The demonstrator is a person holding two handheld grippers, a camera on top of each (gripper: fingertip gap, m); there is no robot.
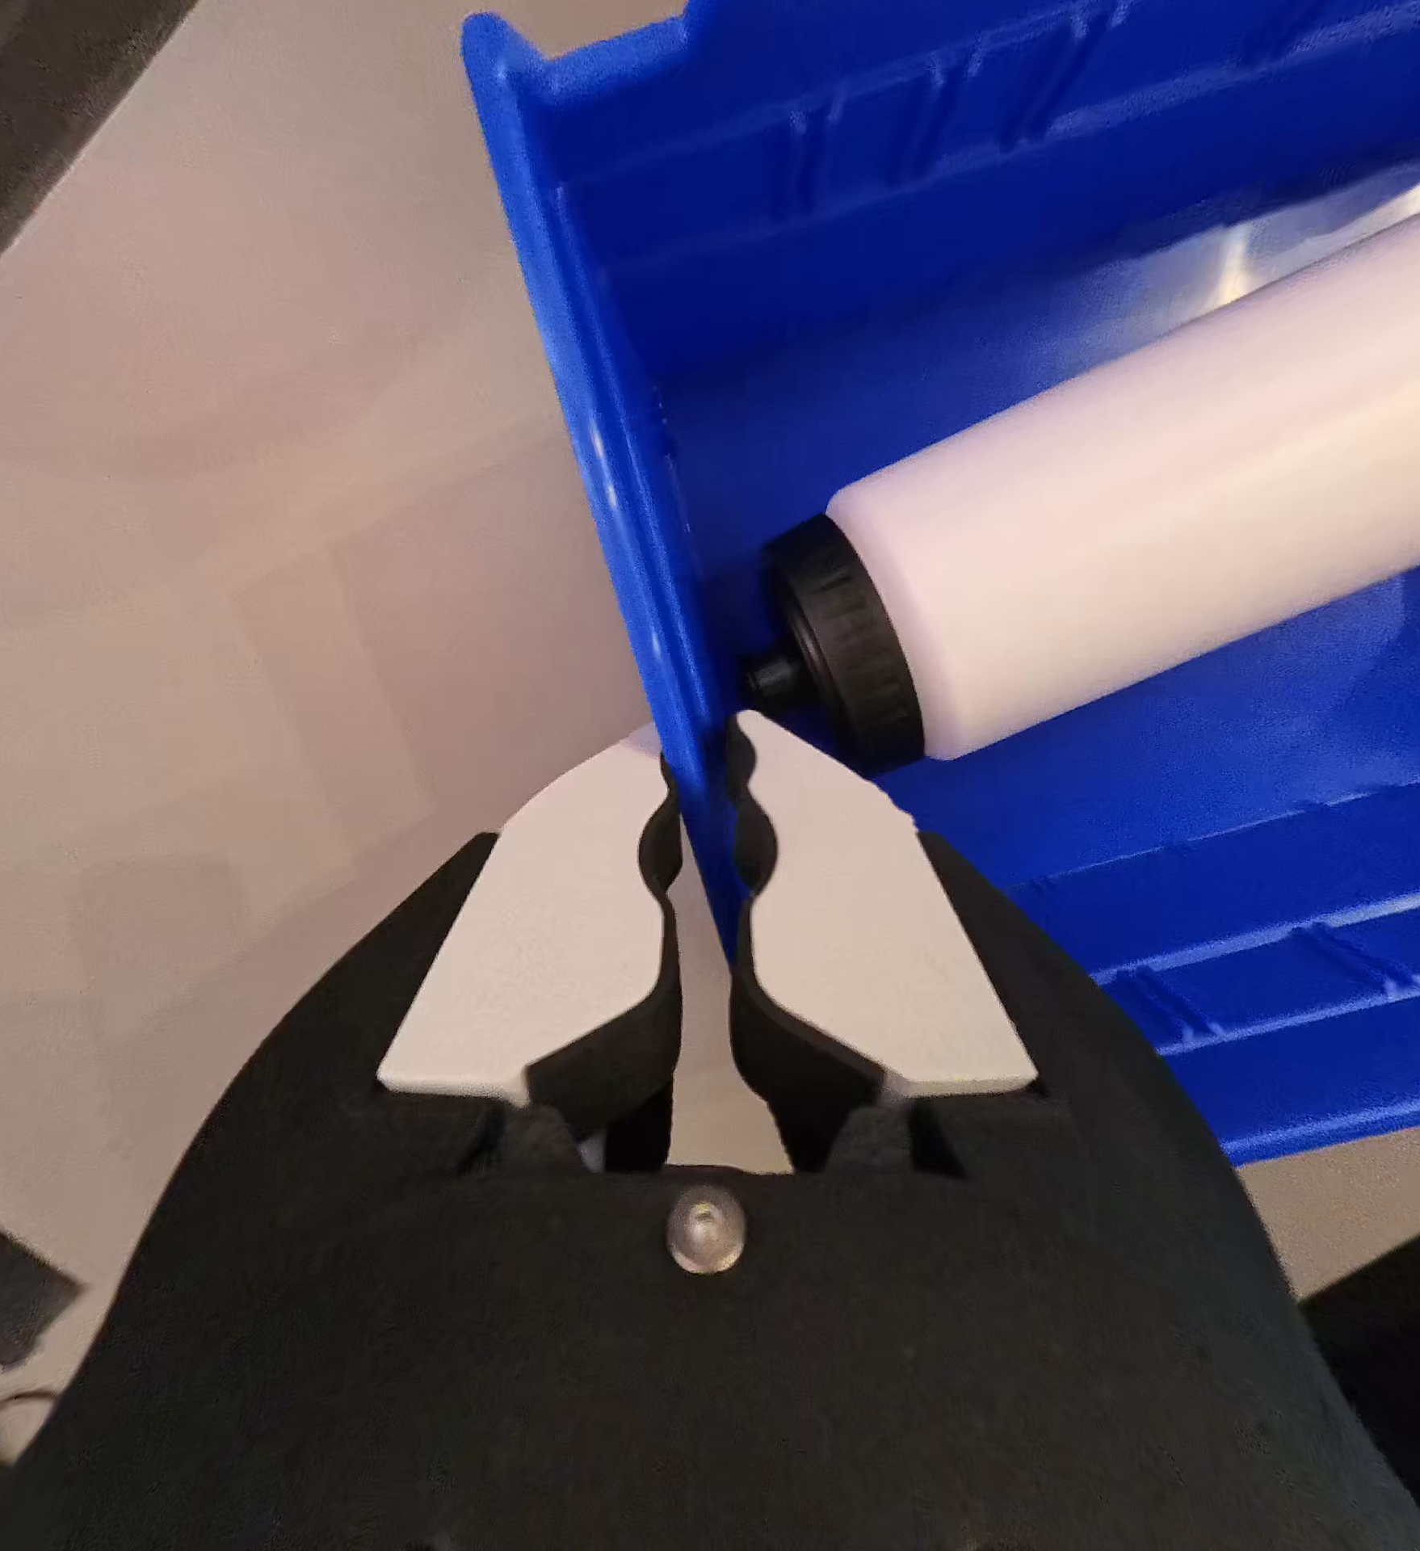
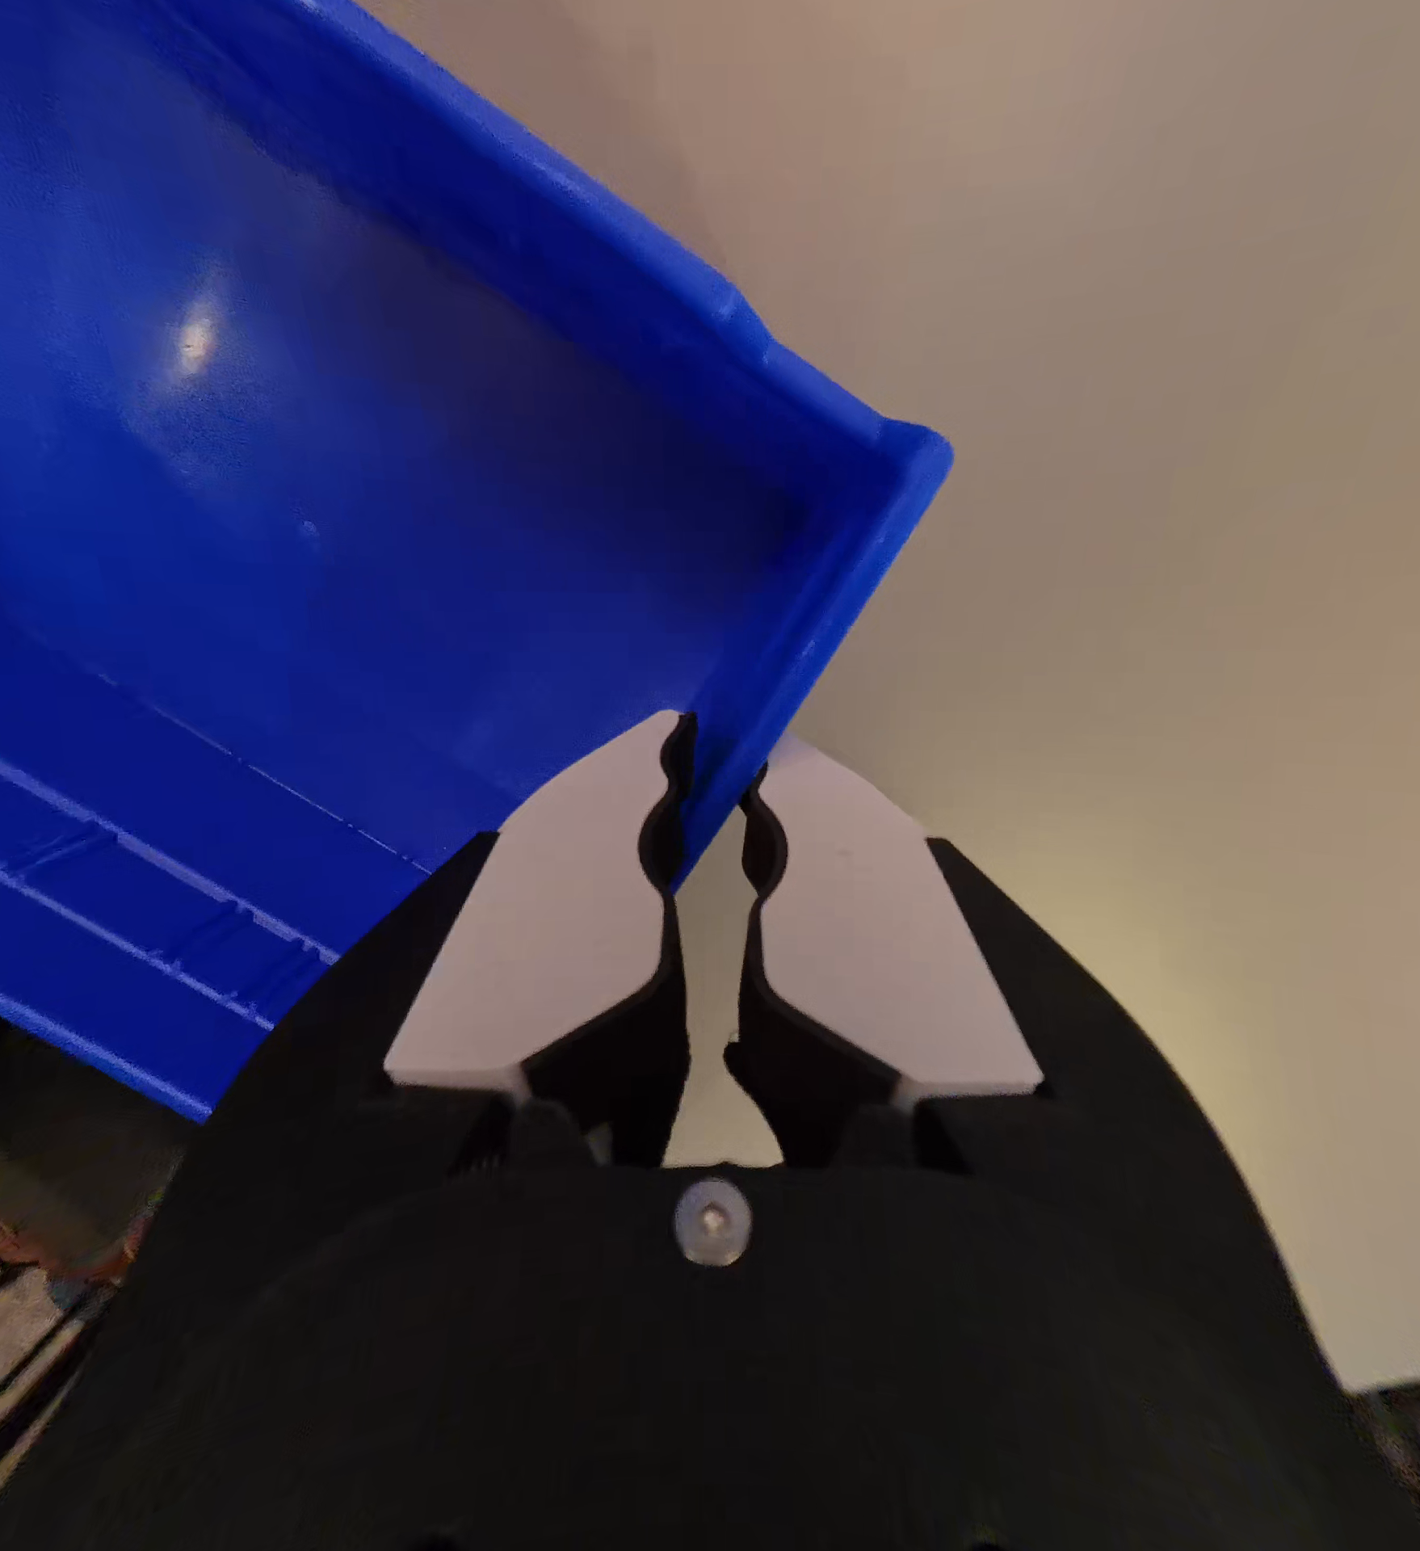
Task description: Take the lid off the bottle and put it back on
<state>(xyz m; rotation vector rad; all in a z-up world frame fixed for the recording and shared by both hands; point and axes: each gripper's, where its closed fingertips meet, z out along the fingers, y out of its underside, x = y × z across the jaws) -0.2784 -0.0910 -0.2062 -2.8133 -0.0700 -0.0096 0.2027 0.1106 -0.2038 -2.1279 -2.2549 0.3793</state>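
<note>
Left gripper fingers clamp the end wall of a blue bin; inside lies a white bottle on its side, black lid on, touching that wall. Right gripper fingers pinch the bin's opposite end wall; bottle out of sight.

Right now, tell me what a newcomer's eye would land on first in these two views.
The bright blue bin fills both views, and each hand-held gripper is clamped on one of its end walls: the left hand-held gripper on one rim, the right hand-held gripper on the other. Next comes the white bottle lying on its side inside the bin, its black lid still on and pointing at the wall the left one pinches.
</note>
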